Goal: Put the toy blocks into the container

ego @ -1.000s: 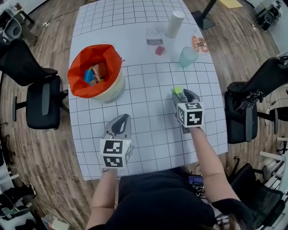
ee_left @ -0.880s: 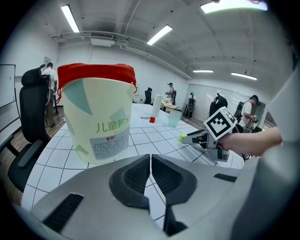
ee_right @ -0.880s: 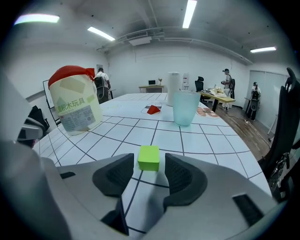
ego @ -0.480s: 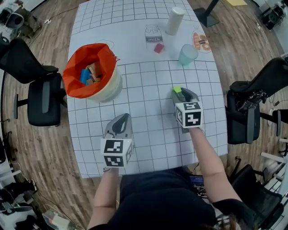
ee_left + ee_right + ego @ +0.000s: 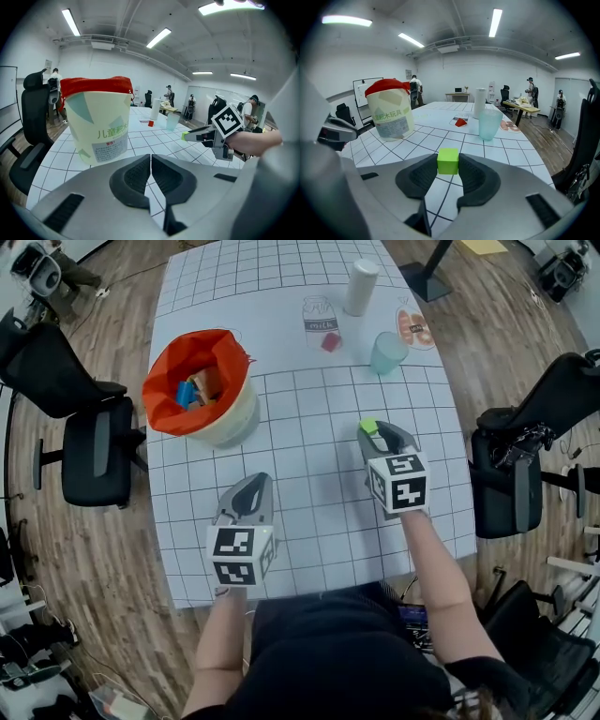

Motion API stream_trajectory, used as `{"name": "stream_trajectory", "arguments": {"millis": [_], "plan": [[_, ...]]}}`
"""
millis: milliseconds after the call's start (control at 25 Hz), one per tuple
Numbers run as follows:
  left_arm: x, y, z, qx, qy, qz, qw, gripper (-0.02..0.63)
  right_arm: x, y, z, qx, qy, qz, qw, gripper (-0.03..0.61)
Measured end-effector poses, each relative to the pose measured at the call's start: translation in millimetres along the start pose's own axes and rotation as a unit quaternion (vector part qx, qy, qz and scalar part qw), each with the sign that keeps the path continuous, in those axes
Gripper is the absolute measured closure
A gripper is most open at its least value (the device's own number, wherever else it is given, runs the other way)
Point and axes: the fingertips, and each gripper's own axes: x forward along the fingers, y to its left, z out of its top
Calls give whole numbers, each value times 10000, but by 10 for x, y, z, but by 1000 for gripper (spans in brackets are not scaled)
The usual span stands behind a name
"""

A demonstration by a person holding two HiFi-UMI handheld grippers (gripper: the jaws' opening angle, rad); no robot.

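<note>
The left gripper (image 5: 251,491) sits at the near edge of the gridded counter (image 5: 309,474), at about seven o'clock in the head view. Its jaws are pressed together with nothing between them, as its own view (image 5: 151,161) shows. The right gripper (image 5: 375,432) is at about four o'clock, a little farther in. Its jaws have just been closing and now clamp a green block (image 5: 369,427) at their tips, the pads pressing its two sides (image 5: 448,161).

Farther out, at ten o'clock from the left gripper, stands the container (image 5: 225,426), a pale tub with an orange liner folded over its rim. Several blocks (image 5: 192,390) lie inside it, blue and orange among them.

Beyond the right gripper, at about twelve o'clock from it, a pale teal cup (image 5: 387,353) stands upright. A red block (image 5: 330,342) lies just to its left, at eleven o'clock from the right gripper, beside a printed milk picture (image 5: 319,313). A white cylinder (image 5: 361,288) stands farthest off. Black chairs (image 5: 89,451) flank the counter.
</note>
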Motion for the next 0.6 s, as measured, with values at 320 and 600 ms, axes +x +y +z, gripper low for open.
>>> {"name": "stream_trajectory", "arguments": {"millis": [320, 600], "plan": [[-339, 70, 213, 46, -329, -12, 9994, 587, -361, 338, 366, -189, -311, 251, 9990, 425], [-600, 290, 415, 64, -618, 207, 9979, 586, -613, 783, 858, -420, -707, 641, 9945, 425]]}}
